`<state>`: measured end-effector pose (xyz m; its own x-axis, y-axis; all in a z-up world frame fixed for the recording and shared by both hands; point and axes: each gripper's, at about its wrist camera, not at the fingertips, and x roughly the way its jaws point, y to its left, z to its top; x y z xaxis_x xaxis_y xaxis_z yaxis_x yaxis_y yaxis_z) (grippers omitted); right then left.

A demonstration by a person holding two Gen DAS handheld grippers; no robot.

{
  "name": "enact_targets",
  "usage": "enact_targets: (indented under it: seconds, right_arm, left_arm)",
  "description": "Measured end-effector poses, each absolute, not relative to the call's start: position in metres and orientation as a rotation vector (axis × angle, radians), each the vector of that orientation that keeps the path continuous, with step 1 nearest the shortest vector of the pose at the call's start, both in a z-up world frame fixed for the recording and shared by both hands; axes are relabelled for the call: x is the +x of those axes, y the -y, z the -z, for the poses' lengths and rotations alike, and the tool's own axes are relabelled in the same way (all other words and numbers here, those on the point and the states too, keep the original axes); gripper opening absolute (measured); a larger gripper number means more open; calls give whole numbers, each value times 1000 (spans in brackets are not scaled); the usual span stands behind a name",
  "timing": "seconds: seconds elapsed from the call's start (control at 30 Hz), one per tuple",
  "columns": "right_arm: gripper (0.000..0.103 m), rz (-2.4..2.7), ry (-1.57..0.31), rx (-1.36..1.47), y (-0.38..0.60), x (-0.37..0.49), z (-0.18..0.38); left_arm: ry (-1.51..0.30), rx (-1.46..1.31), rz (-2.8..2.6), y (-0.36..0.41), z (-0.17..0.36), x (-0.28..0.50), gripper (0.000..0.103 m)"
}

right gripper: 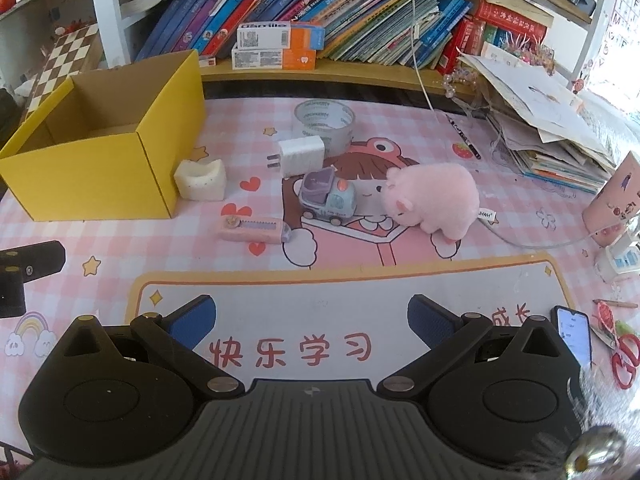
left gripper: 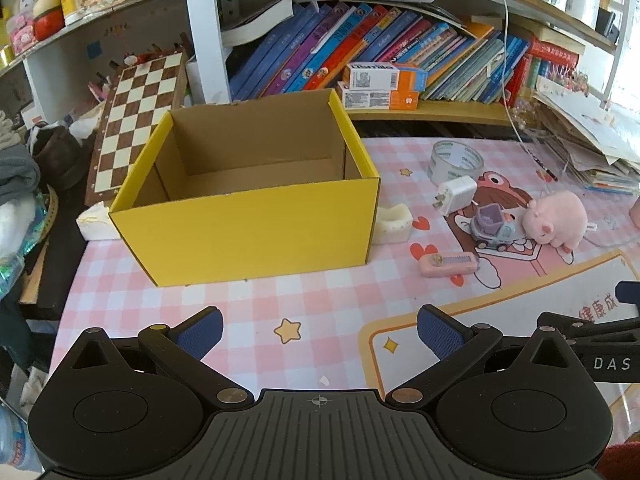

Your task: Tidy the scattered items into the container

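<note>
Left gripper [left gripper: 319, 330] spread empty above mat, right gripper [right gripper: 311, 320] likewise, yellow box [left gripper: 256, 236] ahead

I'm looking at the yellow cardboard box [left gripper: 256, 232] sitting open and upright on the table, brown inside, nothing showing in it. A small white foam block [right gripper: 200, 180] is resting just beside its right wall. Further right, the clear tape roll [right gripper: 324, 124] is lying flat, with the white charger plug [right gripper: 302, 156] lying on its side against it, prongs pointing left. Just in front, the little lilac toy truck [right gripper: 326, 200] is standing on its wheels, nosing up to the pink plush pig [right gripper: 434, 198]. The pink flat comb-like case [right gripper: 252, 230] is lying nearest me.
</note>
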<state>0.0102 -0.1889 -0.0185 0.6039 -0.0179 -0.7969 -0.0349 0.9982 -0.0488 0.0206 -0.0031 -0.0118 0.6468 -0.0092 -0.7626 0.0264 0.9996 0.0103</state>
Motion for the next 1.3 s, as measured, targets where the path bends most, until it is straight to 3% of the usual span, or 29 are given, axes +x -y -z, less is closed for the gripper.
enact_targets:
  seconds: [1.3]
  right_arm:
    - [103,-30,-887,-35,194,18,18]
  left_arm:
    - [-802,-10,118,7,8,21,103]
